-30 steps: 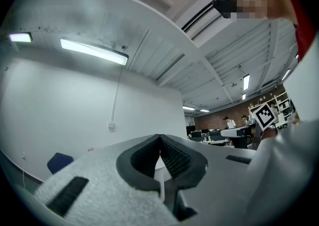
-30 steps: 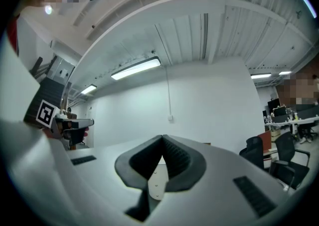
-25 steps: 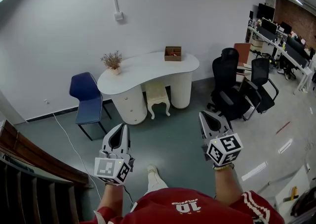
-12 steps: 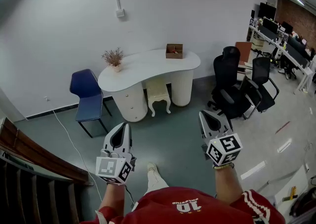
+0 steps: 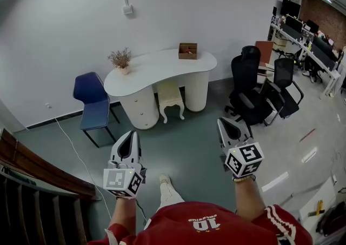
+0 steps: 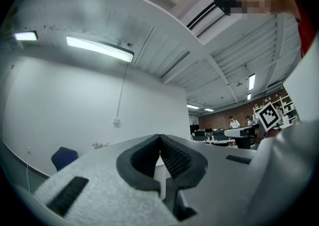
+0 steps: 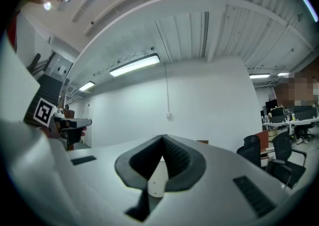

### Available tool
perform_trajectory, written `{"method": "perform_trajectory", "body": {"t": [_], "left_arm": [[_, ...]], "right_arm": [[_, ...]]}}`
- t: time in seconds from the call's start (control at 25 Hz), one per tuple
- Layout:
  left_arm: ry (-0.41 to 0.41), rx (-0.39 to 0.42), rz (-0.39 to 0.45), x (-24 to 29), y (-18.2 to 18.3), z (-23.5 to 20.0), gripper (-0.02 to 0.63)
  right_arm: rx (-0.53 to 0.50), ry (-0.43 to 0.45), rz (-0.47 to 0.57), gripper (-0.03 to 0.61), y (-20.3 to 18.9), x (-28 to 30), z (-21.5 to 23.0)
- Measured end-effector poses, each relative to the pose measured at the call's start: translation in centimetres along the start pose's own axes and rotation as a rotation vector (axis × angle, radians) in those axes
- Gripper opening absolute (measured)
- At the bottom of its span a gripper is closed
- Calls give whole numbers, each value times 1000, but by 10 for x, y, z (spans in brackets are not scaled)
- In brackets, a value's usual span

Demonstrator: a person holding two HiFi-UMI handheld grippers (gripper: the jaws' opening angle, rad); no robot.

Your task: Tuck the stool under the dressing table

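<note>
A: Grippers?

B: Left gripper (image 5: 132,136) and right gripper (image 5: 231,123) are both clenched with the pads meeting at the tips and nothing between them, as each gripper view confirms. They are held level over the floor and point toward the table.

A: Where is the stool?

B: The cream stool (image 5: 170,97) stands in the knee gap of the white dressing table (image 5: 157,70), between the two rounded pedestals. Its seat sits at the tabletop's curved front edge, and its front legs are out on the floor (I cannot tell how far under it sits). It is well apart from both grippers.

A: Open room?

B: A wide stretch of bare grey-green floor (image 5: 189,138) lies between the grippers and the stool.
- Left bound: a blue chair (image 5: 92,103) near the table's left end, with a white cable (image 5: 73,149) trailing across the floor beside it.
- Right bound: black office chairs (image 5: 257,95), near the right pedestal but apart from it.
- Near left: a dark wooden rail (image 5: 38,171).

A: What is on the tabletop?

B: A potted dried plant (image 5: 121,60) toward the left and a small wooden box (image 5: 187,51) near the back edge.
</note>
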State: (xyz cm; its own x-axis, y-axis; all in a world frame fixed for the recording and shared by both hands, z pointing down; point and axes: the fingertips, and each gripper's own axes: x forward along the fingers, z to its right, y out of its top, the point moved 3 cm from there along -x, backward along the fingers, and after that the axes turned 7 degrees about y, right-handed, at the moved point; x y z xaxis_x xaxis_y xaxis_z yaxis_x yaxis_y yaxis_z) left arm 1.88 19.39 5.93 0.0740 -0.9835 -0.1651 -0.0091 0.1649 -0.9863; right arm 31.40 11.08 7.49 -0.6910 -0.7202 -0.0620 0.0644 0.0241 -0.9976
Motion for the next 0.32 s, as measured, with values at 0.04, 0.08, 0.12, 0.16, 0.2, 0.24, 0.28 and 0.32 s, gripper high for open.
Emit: {"method": "perform_trajectory", "body": {"t": [0.04, 0.08, 0.12, 0.16, 0.2, 0.24, 0.28, 0.32], "left_arm": [[3, -1, 0, 0, -1, -1, -2], [5, -1, 0, 0, -2, -1, -2], [6, 0, -1, 1, -3, -1, -2], [6, 1, -2, 1, -4, 0, -2], [6, 4, -3, 2, -5, 1, -2], [4, 6, -4, 2, -6, 3, -2], [1, 8, -6, 2, -8, 5, -2], [-2, 10, -7, 2, -9, 7, -2]], "right_arm": [[3, -2, -2, 2, -2, 0, 1], [5, -3, -4, 2, -3, 1, 2], [7, -2, -6, 2, -4, 1, 3], [9, 1, -8, 2, -5, 2, 3], [11, 5, -9, 3, -6, 3, 4], [13, 10, -10, 3, -7, 3, 4], [15, 14, -10, 3, -8, 3, 4], [17, 19, -10, 2, -9, 3, 4]]}}
